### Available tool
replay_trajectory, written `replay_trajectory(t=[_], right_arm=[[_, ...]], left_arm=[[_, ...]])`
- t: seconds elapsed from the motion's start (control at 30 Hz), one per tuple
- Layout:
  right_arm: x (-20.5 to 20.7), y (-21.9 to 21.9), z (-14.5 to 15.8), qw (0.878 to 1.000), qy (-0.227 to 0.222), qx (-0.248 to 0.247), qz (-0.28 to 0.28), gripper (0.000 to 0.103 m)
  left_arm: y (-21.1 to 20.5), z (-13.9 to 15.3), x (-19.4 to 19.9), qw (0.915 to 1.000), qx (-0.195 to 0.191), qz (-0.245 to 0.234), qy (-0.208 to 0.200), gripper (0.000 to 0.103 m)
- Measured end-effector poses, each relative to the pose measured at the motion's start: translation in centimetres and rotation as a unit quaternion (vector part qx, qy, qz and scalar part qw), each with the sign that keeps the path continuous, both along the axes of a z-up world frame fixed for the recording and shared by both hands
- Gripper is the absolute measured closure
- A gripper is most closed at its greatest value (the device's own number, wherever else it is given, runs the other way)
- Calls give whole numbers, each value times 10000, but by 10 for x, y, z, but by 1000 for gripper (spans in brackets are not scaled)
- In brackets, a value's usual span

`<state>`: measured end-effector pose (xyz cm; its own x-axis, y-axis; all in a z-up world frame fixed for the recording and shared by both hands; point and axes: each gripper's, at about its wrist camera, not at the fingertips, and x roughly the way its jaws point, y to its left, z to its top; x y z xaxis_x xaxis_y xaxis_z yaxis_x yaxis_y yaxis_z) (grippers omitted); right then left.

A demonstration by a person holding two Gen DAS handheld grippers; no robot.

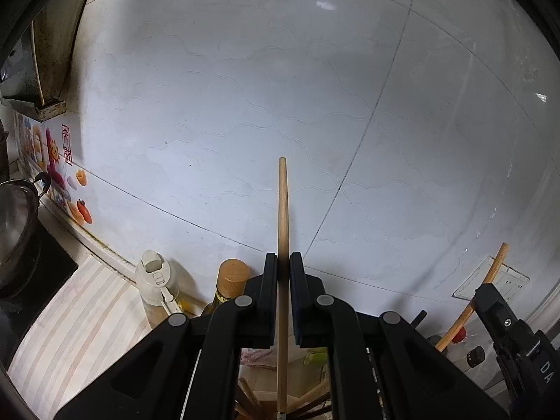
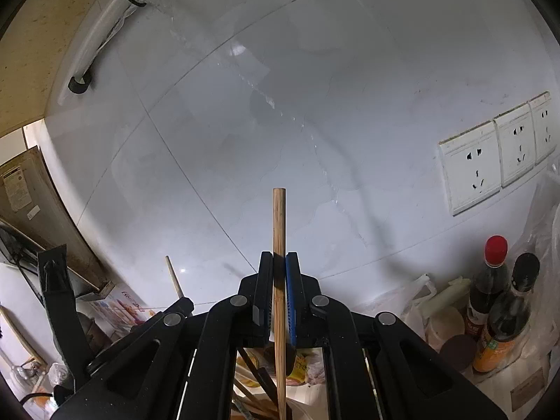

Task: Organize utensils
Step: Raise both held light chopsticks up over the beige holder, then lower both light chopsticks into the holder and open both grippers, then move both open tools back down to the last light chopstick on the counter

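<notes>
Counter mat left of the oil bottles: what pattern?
Striped counter mat: pale beige and white bands, best in the left wrist view.

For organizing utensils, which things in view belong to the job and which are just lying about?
Job: wooden chopstick in left gripper; wooden chopstick in right gripper; loose chopsticks below.

Lying about: pot, oil bottle, sauce bottles, wall sockets.

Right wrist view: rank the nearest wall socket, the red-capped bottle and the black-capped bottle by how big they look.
1. Black-capped bottle, tallest in frame, though it stands nearest the camera.
2. Red-capped bottle and the nearest wall socket look about alike; fisheye stretch at the edge makes ranking them unsure.
</notes>
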<state>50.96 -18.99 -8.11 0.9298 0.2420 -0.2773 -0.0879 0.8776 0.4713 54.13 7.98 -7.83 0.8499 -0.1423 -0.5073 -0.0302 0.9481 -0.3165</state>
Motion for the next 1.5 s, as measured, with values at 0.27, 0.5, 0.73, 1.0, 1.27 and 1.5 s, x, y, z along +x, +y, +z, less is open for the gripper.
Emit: replay_trajectory(t=[0.27, 0.5, 0.73, 1.0, 1.27, 1.5], right_arm=[[-11, 3, -12, 9999, -27, -153, 61, 96], [-25, 7, -21, 9983, 92, -346, 463, 96], [-37, 8, -29, 9919, 397, -515, 1090, 95], [-39, 6, -33, 9733, 1161, -676, 1861, 57], [-89, -37, -9, 9848, 1200, -581, 1114, 32], [-141, -98, -49, 9714, 2300, -547, 207, 28]], left_arm=[[-4, -10, -4, 9999, 26, -144, 50, 99], [-4, -17, -13, 9989, -147, -396, 187, 99], [-7, -19, -31, 9953, -126, -820, 503, 98], [2, 4, -59, 9950, 106, -592, 793, 3], [12, 21, -110, 9950, 657, 19, 758, 0], [-6, -32, -163, 9877, 750, -13, 1375, 0]])
